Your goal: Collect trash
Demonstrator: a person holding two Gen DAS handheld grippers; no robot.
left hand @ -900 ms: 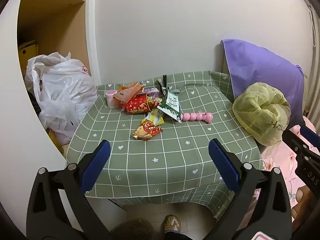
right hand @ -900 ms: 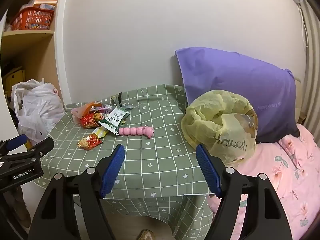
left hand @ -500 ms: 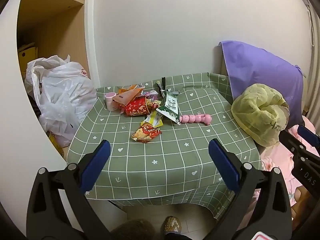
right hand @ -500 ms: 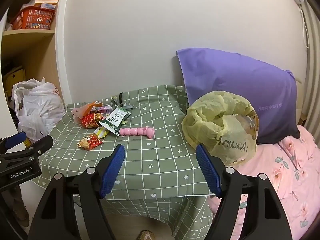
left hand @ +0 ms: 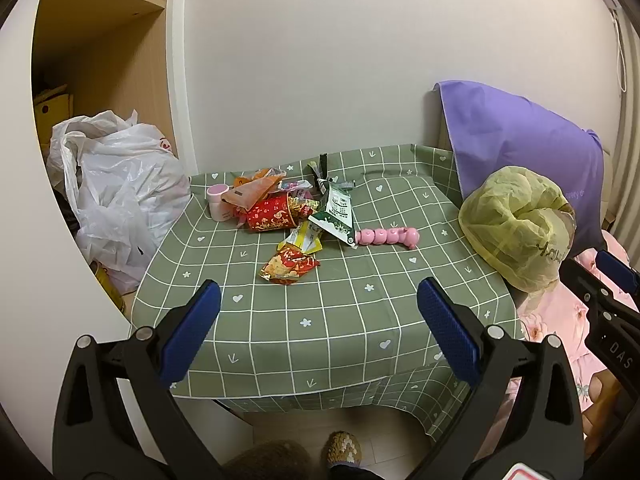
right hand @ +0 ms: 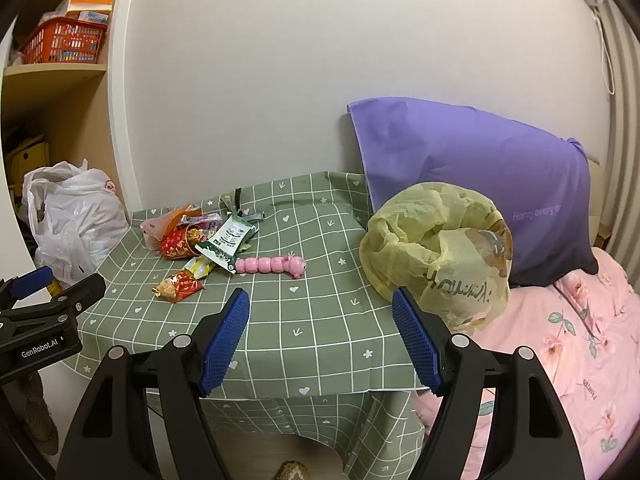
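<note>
Your left gripper point(left hand: 318, 332) is nearer: fingers released, empty; red-gold wrapper point(left hand: 290, 266) lies at eleven o'clock, long axis crosswise.

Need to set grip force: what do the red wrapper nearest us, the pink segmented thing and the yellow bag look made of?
Red wrapper: likely metallised plastic foil, glossy, crinkled with glints. Pink segmented thing: probably hard moulded plastic, smooth, slightly shiny beads. Yellow bag: thin plastic film, semi-translucent, softly wrinkled.

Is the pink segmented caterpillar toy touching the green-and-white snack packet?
Touching. In the right wrist view the pink caterpillar toy's tail end runs under the green-and-white packet's lower corner, no gap visible.
</note>
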